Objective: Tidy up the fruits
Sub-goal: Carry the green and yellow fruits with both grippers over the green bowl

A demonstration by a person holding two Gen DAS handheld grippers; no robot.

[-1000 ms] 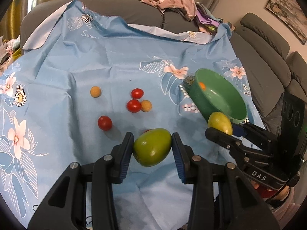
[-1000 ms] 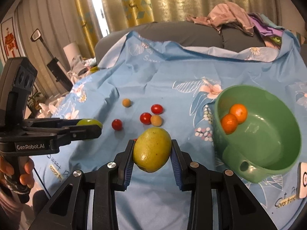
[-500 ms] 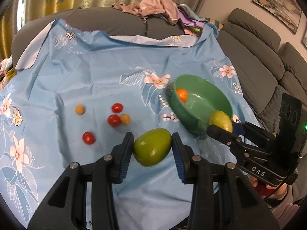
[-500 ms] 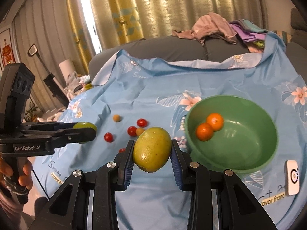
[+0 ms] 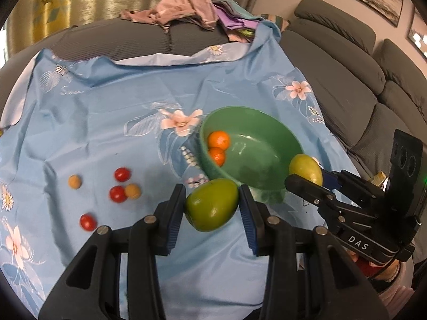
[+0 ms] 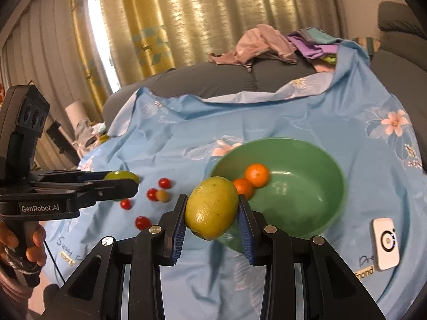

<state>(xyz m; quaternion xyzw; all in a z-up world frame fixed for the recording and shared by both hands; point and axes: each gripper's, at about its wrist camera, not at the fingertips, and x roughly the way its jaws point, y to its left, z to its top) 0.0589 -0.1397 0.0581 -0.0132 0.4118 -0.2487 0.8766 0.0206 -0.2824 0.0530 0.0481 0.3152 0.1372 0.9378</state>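
You have both tongs loaded. Left tongs (image 5: 212,208) are clamped on a green mango (image 5: 210,204); right tongs (image 6: 210,214) are clamped on a yellow mango (image 6: 211,207). Both fruits hang just short of the near rim of the green bowl (image 6: 328,205), which sits on the blue cloth (image 5: 106,122) toward its right edge, over a sofa rather than a firm surface.

Risks, as judged from here:
- Both tongs converge on one bowl; release together and the fingers or fruits may collide.
- The bowl rests on soft, wrinkled cloth; a mango dropped on the near rim could tip it.
- Two oranges (image 6: 252,178) lie by the left wall inside; a hard drop may bruise them.
- Cherry tomatoes (image 5: 117,188) left of the bowl lie loose and could roll if the cloth is tugged.
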